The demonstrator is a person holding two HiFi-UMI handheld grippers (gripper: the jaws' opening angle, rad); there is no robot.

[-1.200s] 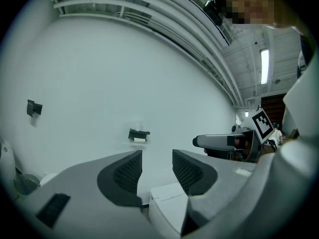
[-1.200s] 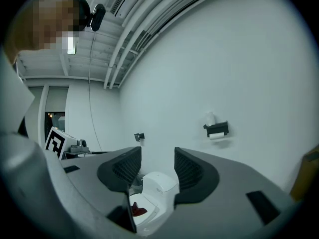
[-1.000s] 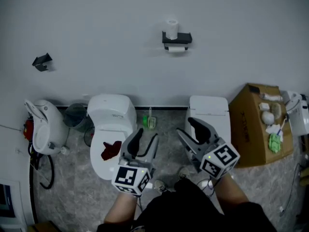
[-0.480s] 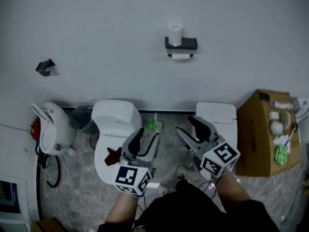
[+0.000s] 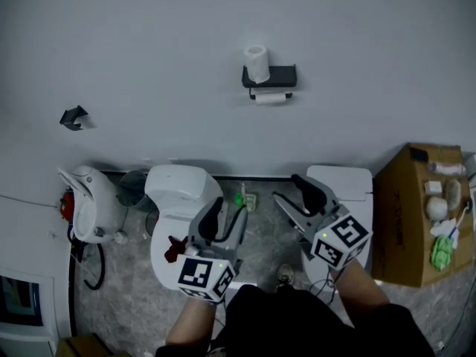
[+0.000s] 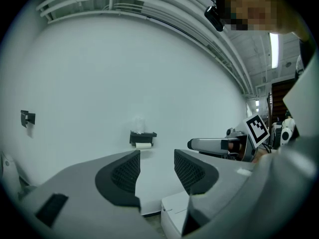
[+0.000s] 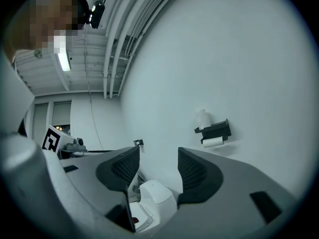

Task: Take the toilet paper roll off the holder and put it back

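White wall [image 5: 149, 36] fills the head view, a toilet [image 5: 177, 188] at its foot. At six o'clock, left tongs [image 5: 227, 210] and right tongs [image 5: 288, 192] are both spread, holding nothing. At twelve, well apart from them, a black holder [image 5: 274, 75] carries the toilet paper roll [image 5: 269, 97] underneath. This looks like the approach; next, reach up and close on the roll.

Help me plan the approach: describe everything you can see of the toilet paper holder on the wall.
The toilet paper holder is a dark, boxy shelf-type bracket, matte by the look of it, fixed level on the plain white wall well above the floor. A white roll stands upright on the left end of its flat top. A second roll lies level just beneath the shelf, apparently hung there; its mounting is too small to make out. Nothing else touches the holder.
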